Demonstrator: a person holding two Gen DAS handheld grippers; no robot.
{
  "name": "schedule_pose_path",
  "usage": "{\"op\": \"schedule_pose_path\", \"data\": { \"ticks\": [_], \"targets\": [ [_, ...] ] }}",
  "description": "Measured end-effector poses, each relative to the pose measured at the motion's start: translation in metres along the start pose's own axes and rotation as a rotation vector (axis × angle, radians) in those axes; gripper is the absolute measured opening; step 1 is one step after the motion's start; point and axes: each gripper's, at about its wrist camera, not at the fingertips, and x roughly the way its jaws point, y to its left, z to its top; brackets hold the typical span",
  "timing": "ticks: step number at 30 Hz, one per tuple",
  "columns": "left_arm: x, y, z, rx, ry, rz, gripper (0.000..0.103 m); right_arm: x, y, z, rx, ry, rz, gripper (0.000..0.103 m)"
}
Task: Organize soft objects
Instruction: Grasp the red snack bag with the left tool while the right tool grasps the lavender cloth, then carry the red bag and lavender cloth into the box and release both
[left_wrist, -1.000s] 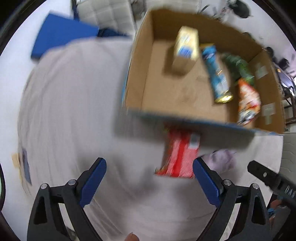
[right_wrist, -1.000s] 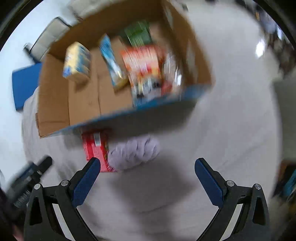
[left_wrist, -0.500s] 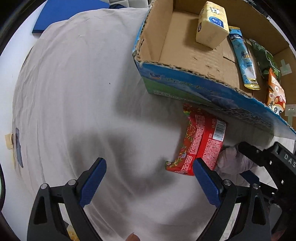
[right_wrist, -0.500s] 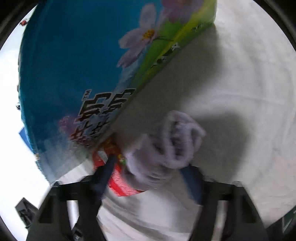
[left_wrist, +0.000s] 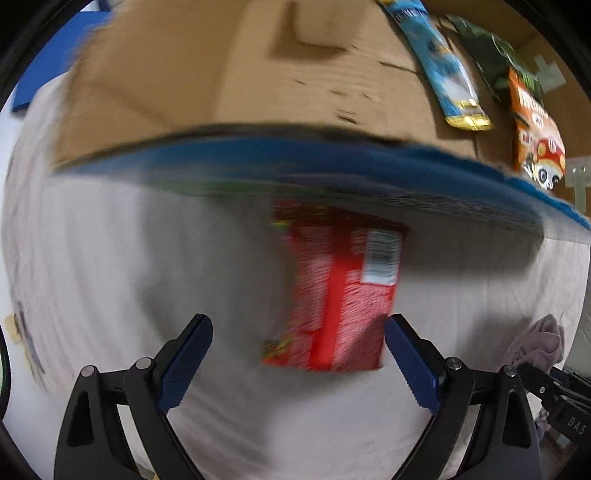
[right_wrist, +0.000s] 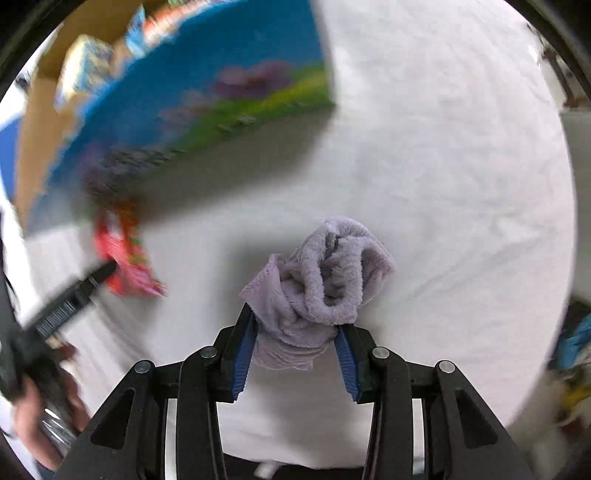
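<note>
Fingers, left gripper (left_wrist: 295, 354): blue-padded, standing wide apart, nothing between the pads; the lower end of the flat red plastic snack packet with white barcode label (left_wrist: 340, 291) lay in the gap ahead of them, untouched as far as the blurred frame showed. Packet: lay on the pale grey cloth-covered surface (left_wrist: 110, 277), its upper end tucked just under the near wall of the open brown cardboard box with blue and green printed outside (left_wrist: 295, 166). Judged light, thin, crinkly and slick-skinned, contents likely brittle; best pinched across its short width near the lower edge, with a gentle squeeze. Box contents seen: long blue sachet with gold end (left_wrist: 439, 70), dark green pouch (left_wrist: 491, 59), orange pouch with cartoon figure (left_wrist: 535, 136), all lying flat on the box floor. Fingers, right gripper (right_wrist: 295, 354): drawn narrow and closing, blue pads pressed on either side of the crumpled lilac terry-cloth towel (right_wrist: 321, 280). Towel: bunched in loose folds, its bulk projecting beyond the fingertips over the cloth surface, well apart from the box; whether it was lifted clear of the surface could not be told. Judged very light, soft, wholly compressible, not slippery, not fragile; it would sag and could unfold from a shallow hold, so a deep pinch through the thick gathered middle suited it best, which was about where the pads sat.
</note>
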Motion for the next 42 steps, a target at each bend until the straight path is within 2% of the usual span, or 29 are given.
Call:
{"op": "schedule_pose_path", "data": {
  "ticks": [3,5,7,10,13,17,20,23,26,30,33,37,42],
  "targets": [
    [0.016,-0.015,0.004,0.032,0.019,-0.006,0.095,0.012,-0.005,0.01,0.034,0.025,-0.001,0.045],
    [0.018,-0.022,0.004,0.045,0.004,-0.012,0.084,0.016,-0.005,0.011,0.068,0.007,-0.006,0.047],
    [0.019,-0.026,0.004,0.048,-0.01,-0.019,0.056,0.02,-0.004,0.011,0.091,0.0,0.005,0.048],
    [0.019,-0.033,-0.004,0.063,-0.023,-0.029,0.046,0.026,-0.006,0.003,0.076,-0.002,0.009,0.047],
    [0.018,-0.034,-0.027,0.08,-0.01,-0.019,0.045,0.032,0.002,-0.005,0.015,0.044,0.01,0.046],
    [0.022,-0.034,-0.068,0.085,0.022,-0.028,0.045,0.038,0.028,-0.026,-0.154,0.085,-0.09,0.046],
    [0.03,-0.036,-0.085,0.064,0.033,-0.04,0.045,0.043,0.036,-0.034,-0.205,0.071,-0.15,0.046],
    [0.035,-0.039,-0.087,0.048,0.023,-0.027,0.046,0.056,0.056,-0.036,-0.189,0.065,-0.15,0.046],
    [0.034,-0.041,-0.087,0.043,0.009,-0.026,0.048,0.061,0.06,-0.037,-0.179,0.048,-0.165,0.047],
    [0.031,-0.041,-0.081,0.052,-0.007,-0.026,0.046,0.062,0.067,-0.041,-0.179,0.043,-0.167,0.046],
    [0.029,-0.047,-0.085,0.06,-0.017,-0.021,0.045,0.049,0.065,-0.038,-0.182,0.036,-0.151,0.042],
    [-0.002,-0.041,-0.078,0.069,-0.06,-0.034,0.044,0.031,0.079,-0.05,-0.211,0.009,-0.127,0.041],
    [-0.055,-0.047,-0.077,0.078,-0.153,-0.069,0.044,-0.015,0.088,-0.072,-0.27,-0.053,-0.103,0.041]
  ]
}}
